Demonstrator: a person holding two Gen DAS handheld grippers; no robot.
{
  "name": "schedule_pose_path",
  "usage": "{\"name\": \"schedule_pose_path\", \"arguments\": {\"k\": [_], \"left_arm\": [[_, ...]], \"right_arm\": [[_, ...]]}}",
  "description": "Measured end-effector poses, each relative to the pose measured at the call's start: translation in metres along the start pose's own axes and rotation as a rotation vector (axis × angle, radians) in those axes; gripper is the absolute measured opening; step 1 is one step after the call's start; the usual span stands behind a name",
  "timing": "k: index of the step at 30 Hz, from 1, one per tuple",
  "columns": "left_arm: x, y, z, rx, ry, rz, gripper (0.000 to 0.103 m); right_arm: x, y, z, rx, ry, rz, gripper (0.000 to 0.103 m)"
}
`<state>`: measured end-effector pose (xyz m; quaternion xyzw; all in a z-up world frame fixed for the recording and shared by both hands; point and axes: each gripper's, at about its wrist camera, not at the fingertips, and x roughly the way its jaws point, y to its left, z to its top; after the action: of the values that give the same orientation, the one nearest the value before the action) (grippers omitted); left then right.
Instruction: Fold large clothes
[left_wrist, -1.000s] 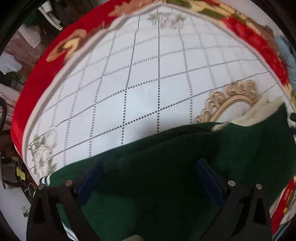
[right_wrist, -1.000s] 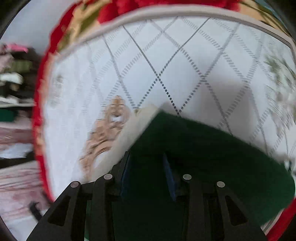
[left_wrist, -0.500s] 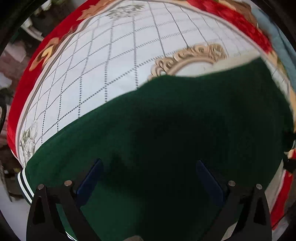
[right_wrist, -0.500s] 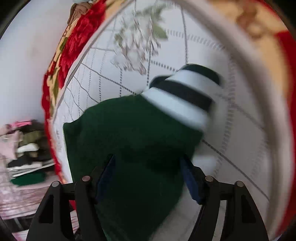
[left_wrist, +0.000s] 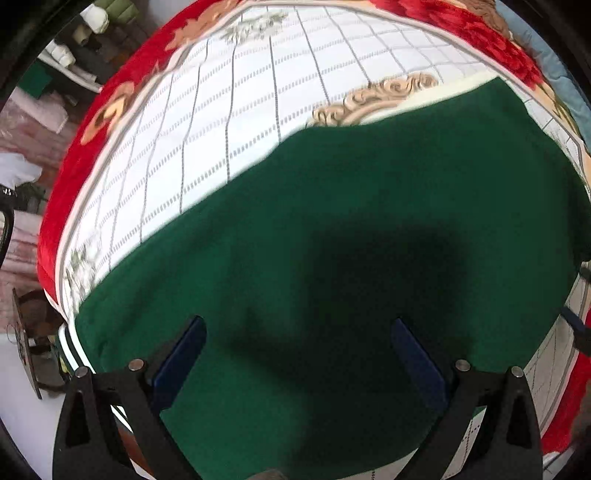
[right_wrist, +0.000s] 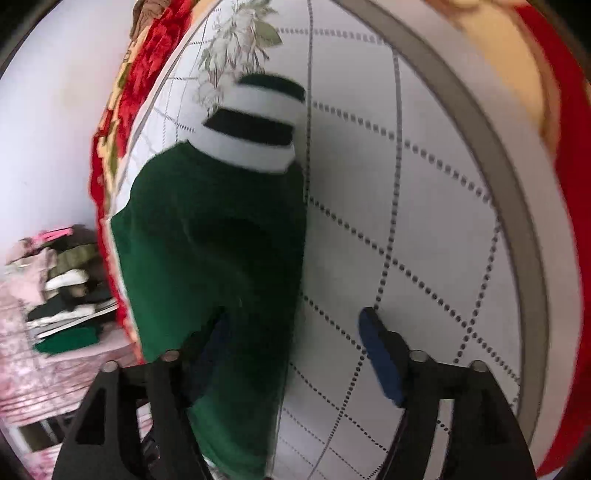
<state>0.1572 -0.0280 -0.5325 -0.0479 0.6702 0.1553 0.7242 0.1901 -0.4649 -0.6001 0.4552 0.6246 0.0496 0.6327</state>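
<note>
A dark green garment (left_wrist: 351, 229) lies spread on a white, grid-patterned blanket (left_wrist: 236, 122); a cream lining edge (left_wrist: 454, 86) shows at its far side. My left gripper (left_wrist: 299, 354) is open and hovers low over the green fabric, holding nothing. In the right wrist view a green sleeve (right_wrist: 218, 236) with a green-and-white striped cuff (right_wrist: 255, 129) lies on the blanket (right_wrist: 406, 206). My right gripper (right_wrist: 295, 347) is open; its left finger is over the sleeve's edge, its right finger (right_wrist: 380, 354) over bare blanket.
The blanket has a red floral border (left_wrist: 88, 133) (right_wrist: 122, 107). A stack of folded clothes (right_wrist: 62, 280) stands at the left in the right wrist view. Furniture and clutter (left_wrist: 26, 339) sit beyond the bed's left edge.
My right gripper opened, let go of the green garment and swung to face the striped-cuff sleeve. The garment's body now lies spread under my open left gripper.
</note>
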Motion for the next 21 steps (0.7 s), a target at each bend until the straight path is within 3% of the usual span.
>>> {"name": "schedule_pose_path", "arguments": {"k": [2, 3, 9, 10, 11, 12, 13, 16, 18, 21], "left_arm": [[0.008, -0.009, 0.002, 0.004, 0.019, 0.003, 0.103], [0.011, -0.011, 0.002, 0.007, 0.02, 0.003, 0.103], [0.018, -0.036, 0.018, 0.048, -0.023, 0.023, 0.103], [0.018, -0.038, 0.019, 0.054, -0.029, 0.03, 0.103], [0.02, -0.042, 0.022, 0.061, -0.039, 0.037, 0.103], [0.019, -0.044, 0.024, 0.067, -0.044, 0.048, 0.103], [0.018, -0.046, 0.025, 0.073, -0.048, 0.057, 0.103], [0.012, -0.053, 0.032, 0.082, -0.062, 0.053, 0.103], [0.006, -0.058, 0.037, 0.079, -0.069, 0.034, 0.103], [-0.008, -0.077, 0.037, 0.072, -0.073, -0.033, 0.103]], "right_arm": [[0.016, -0.004, 0.015, -0.016, 0.004, 0.076, 0.091], [0.021, -0.002, 0.021, -0.025, 0.0, 0.115, 0.103], [0.039, 0.043, 0.045, -0.139, -0.024, 0.14, 0.103], [0.043, 0.051, 0.047, -0.158, -0.013, 0.154, 0.097], [0.048, 0.057, 0.048, -0.168, -0.008, 0.148, 0.083], [0.053, 0.06, 0.049, -0.166, 0.004, 0.135, 0.041], [0.057, 0.06, 0.05, -0.139, 0.01, 0.155, 0.028], [0.054, 0.069, 0.053, -0.058, -0.058, 0.17, 0.017], [0.027, 0.07, 0.043, -0.006, -0.144, 0.198, 0.016], [-0.031, 0.048, 0.018, 0.085, -0.301, 0.17, 0.014]]}}
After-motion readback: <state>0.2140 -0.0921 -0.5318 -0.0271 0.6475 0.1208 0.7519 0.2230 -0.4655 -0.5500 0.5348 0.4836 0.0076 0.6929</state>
